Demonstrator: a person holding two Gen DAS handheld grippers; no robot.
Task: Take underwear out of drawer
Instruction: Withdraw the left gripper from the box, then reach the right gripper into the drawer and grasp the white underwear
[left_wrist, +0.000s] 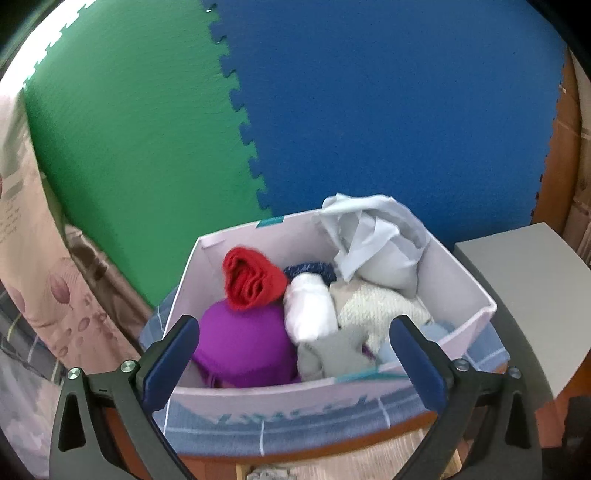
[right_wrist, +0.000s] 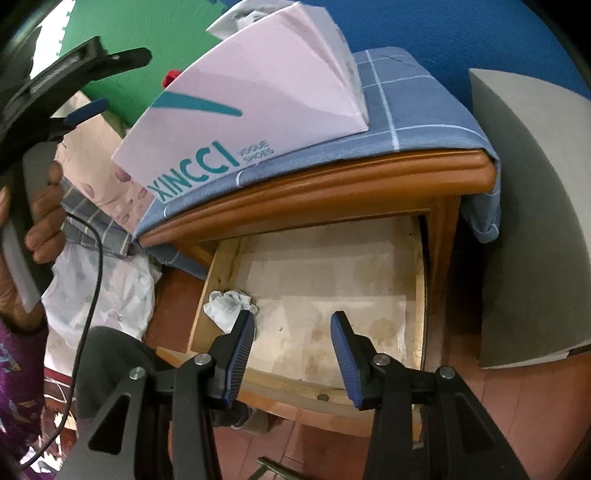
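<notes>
A: What am I looking at, biggest thing first?

B: The wooden nightstand (right_wrist: 321, 192), with a blue checked cloth (right_wrist: 417, 107) draped over its top. I take the cloth to be there to protect the wood. On it sits the pink shoebox (left_wrist: 280, 391), lid off, used as a bin for clothes.

A: And the drawer?

B: The drawer (right_wrist: 317, 284) is pulled out under the top, nearly bare. One crumpled pale garment (right_wrist: 227, 304) lies in its near left corner; I read that as the underwear left to take.

A: What's in the box?

B: A purple piece (left_wrist: 243, 350), a red roll (left_wrist: 253, 278), a white roll (left_wrist: 310, 308), a cream knit (left_wrist: 376, 310) and a grey bundle (left_wrist: 373, 240) slumped over the far rim.

A: Your claws?

B: My left gripper (left_wrist: 295, 363) hangs over the box's near wall, spread wide, nothing between the pads: released. My right gripper (right_wrist: 293, 354) hovers above the drawer, part open and empty, its left pad just beside the crumpled garment but not on it, I think.

A: Next?

B: Probably shift right toward that corner and pinch the garment
</notes>
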